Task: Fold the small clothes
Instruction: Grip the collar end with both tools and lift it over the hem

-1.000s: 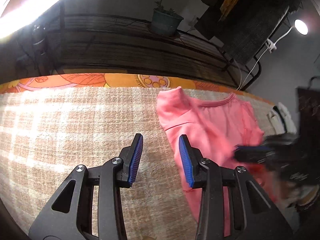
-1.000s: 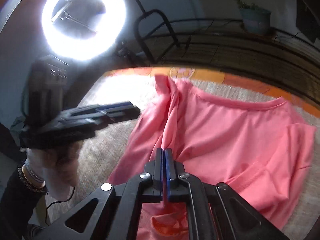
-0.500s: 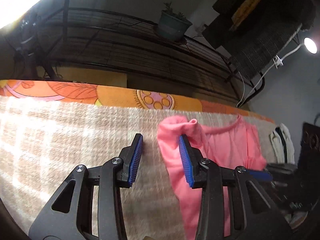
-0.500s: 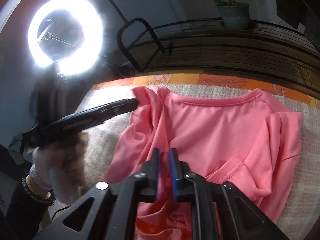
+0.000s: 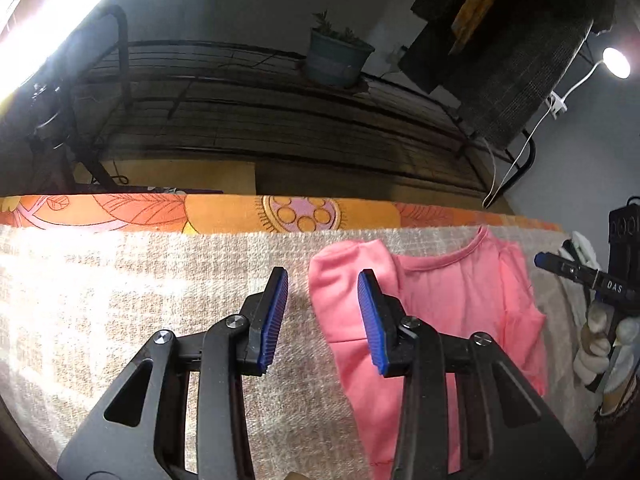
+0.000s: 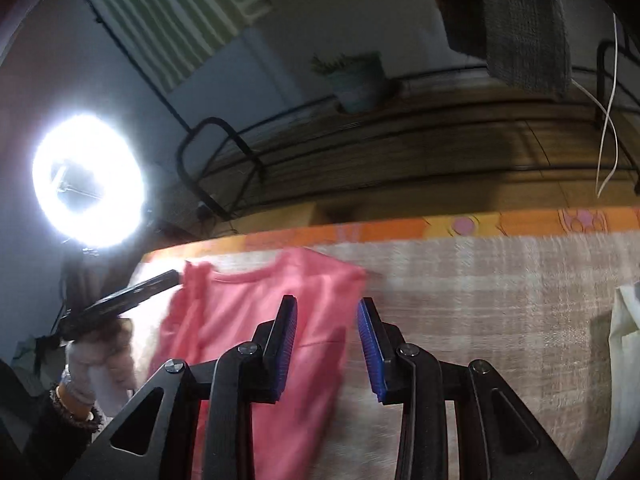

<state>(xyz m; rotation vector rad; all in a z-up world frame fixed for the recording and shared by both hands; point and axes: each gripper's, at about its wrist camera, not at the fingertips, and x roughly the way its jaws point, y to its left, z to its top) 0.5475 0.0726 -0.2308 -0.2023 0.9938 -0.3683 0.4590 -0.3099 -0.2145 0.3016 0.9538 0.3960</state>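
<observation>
Gaping wide at the bottom of the left wrist view, the left tongs point(image 5: 323, 312) hold nothing; their blue ribbed pads point(image 5: 275, 316) stand well apart, one over bare cloth, the other over the near edge of the pink shirt point(image 5: 448, 304). The right tongs point(image 6: 326, 346) are likewise spread and empty in their own view, the left pad over the shirt point(image 6: 256, 320) and the right pad over the checked cover just beside its edge.

The shirt lies flat on the beige checked cover point(image 5: 120, 300) that tops the surface, neckline point(image 5: 460, 258) toward the far edge. One sleeve point(image 5: 352, 264) is folded inward over the body on the side nearest the left tongs. In the right wrist view the garment is blurred, so its creases cannot be read there.

At the right edge of the left wrist view the right tongs point(image 5: 576, 272) show again, held in a gloved hand point(image 5: 600, 344), just beyond the shirt's far side. In the right wrist view the left tongs point(image 6: 132, 300) reach the shirt's shoulder, held by a gloved hand point(image 6: 100, 360) with a beaded bracelet at the wrist. A pale cloth point(image 6: 624, 360) lies at the right edge of that view.

Beyond the cover runs an orange patterned cloth point(image 5: 240, 212). Farther back stands a dark wire rack point(image 5: 280, 120) with a potted plant point(image 5: 338, 58) on it, and a ring light point(image 6: 88, 184) glares on the left.
</observation>
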